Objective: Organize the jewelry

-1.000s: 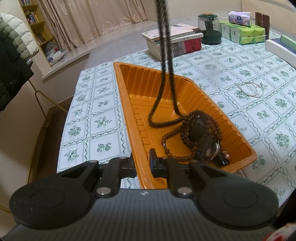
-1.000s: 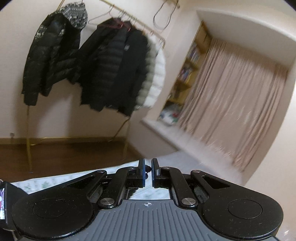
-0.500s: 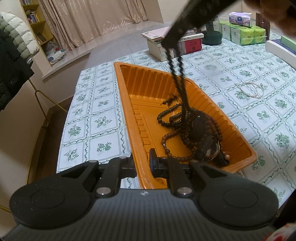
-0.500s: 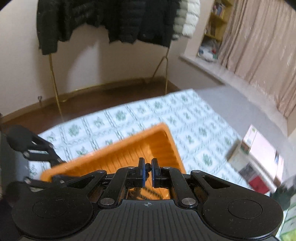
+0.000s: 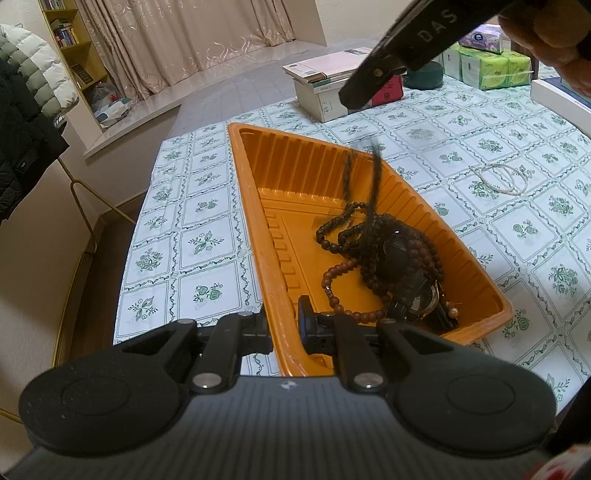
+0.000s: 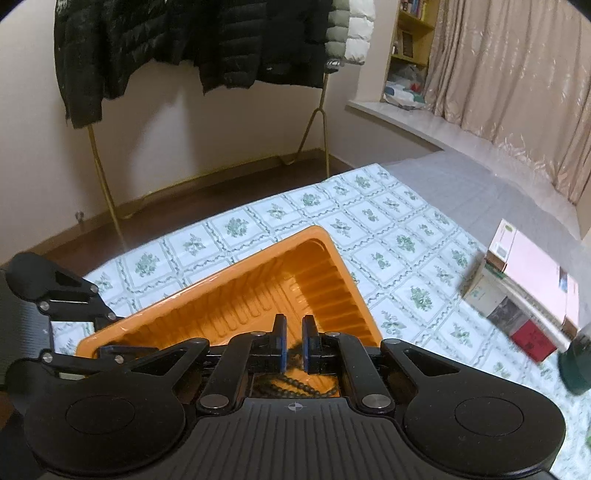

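The table [image 5: 207, 240] wears a white cloth printed with green flower squares. Its left edge and far left corner show in the left wrist view.

The orange tray [image 5: 295, 166] lies lengthwise near that left edge, one short end toward the far left corner and the other toward the near edge. A stack of books [image 5: 332, 88] sits on the cloth beyond the tray's far end, well apart from it.

The left gripper [image 5: 282, 325] is at the tray's near left corner. Its jaws are closed as tight as the rim allows, with the tray's long left wall pinched between the two pads.

The right gripper [image 6: 294, 332] hangs above the tray's far half, held by a hand [image 5: 546, 33] at the top right of the left wrist view. Its pads are nearly together, and a dark bit of beading shows between them in its own view.

A heap of brown and black beads [image 5: 388, 258] fills the tray's near right part, with what looks like a watch among them.

A black bead strand [image 5: 373, 184] rises from that heap in two blurred lines toward the right gripper. Its upper part is too smeared to follow all the way to the pads.

A pale bracelet [image 5: 498, 179] lies on the cloth to the right of the tray, apart from it.
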